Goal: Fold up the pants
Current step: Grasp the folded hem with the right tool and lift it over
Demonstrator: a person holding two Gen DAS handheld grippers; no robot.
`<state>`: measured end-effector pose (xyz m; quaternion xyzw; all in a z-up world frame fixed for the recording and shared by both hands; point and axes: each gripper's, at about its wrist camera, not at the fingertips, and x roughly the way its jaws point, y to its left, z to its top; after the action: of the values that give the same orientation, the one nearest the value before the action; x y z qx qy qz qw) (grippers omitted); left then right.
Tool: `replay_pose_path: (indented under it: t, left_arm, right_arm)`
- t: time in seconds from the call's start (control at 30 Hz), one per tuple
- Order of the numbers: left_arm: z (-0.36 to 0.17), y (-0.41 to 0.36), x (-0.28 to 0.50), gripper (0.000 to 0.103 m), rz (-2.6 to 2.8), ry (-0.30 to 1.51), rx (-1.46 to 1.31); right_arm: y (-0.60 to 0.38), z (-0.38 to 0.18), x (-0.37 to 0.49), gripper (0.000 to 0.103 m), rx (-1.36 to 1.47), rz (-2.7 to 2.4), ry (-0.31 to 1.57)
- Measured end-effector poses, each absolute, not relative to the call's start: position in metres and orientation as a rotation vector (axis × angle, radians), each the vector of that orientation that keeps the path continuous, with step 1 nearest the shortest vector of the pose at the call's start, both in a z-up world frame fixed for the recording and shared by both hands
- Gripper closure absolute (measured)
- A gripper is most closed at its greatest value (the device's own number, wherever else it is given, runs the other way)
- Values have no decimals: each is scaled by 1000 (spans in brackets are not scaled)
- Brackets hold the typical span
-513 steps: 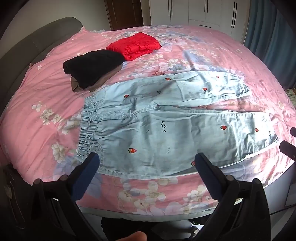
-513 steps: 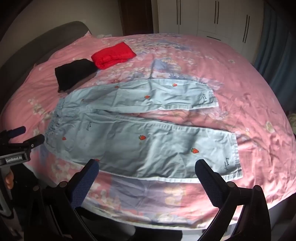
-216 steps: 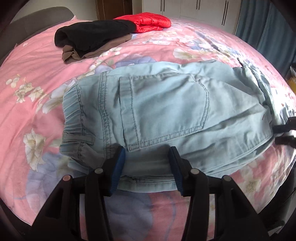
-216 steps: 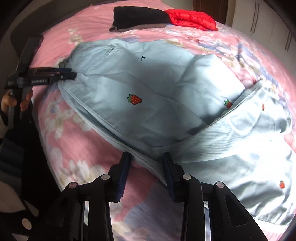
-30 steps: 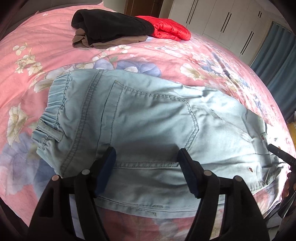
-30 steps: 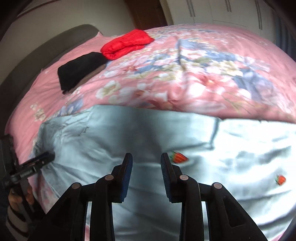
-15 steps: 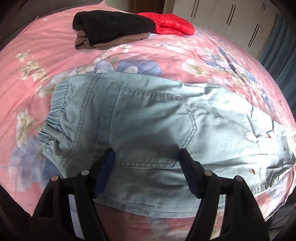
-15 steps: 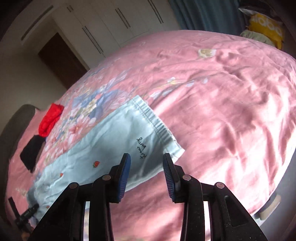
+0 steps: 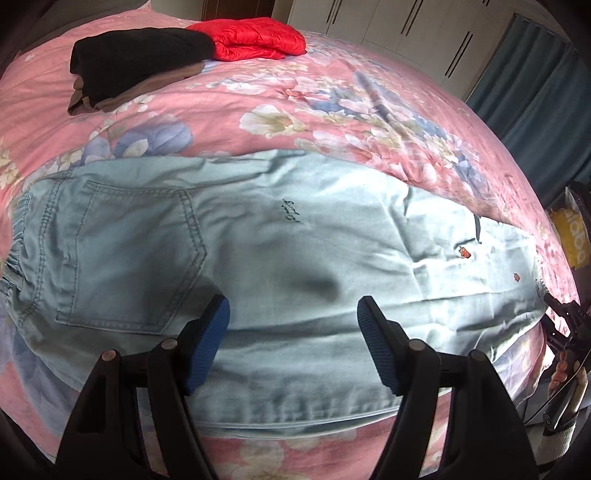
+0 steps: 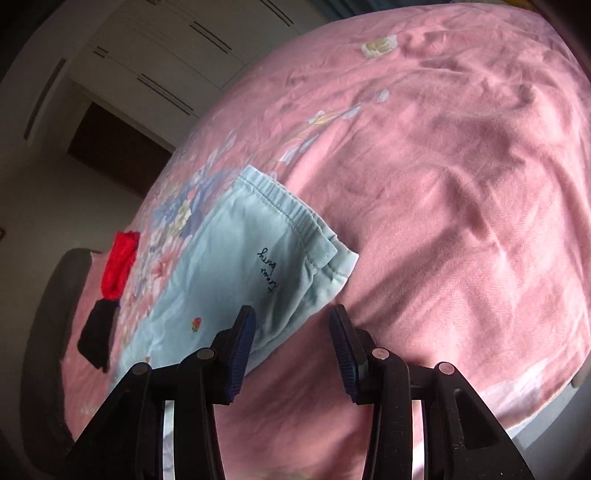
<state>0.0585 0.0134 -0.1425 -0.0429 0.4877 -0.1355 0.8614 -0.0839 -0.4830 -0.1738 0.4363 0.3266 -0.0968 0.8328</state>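
Pants (image 9: 280, 236) flat on bed (image 9: 295, 122), beneath spread left fingers (image 9: 207, 339).

Home bedroom, floral pink bed (image 9: 258, 92), white wardrobe doors (image 9: 424, 33), blue curtains (image 9: 535, 85)

Far side of the bed (image 9: 332, 122): we note a black garment (image 9: 136, 62) touching a red jacket (image 9: 255, 37), blocking that corner. Open bedspread between them and the pants (image 9: 295, 240). Beyond the cuff (image 10: 295, 218), bare pink cover, clear passage.
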Motion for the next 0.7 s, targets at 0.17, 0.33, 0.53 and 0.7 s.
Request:
replay_pose_path:
  t: [0.17,0.33,0.53,0.7]
  left_arm:
    - [-150,11,56,31,-280,1020,-45]
    - [-144,17,57,32,-307,1031,-87]
    - [-114,17,58,31,-536,1021,-397]
    - [-88,-7,61,18,-776,988,-594]
  right_arm:
    - [-489,-178,-80,68,1003,-237,621]
    - [-480,-160,-77,95,920,-271,593]
    - [-400,-70,-45,95,442,-202,504]
    - [-308,-44,-25,95,222,-8,444]
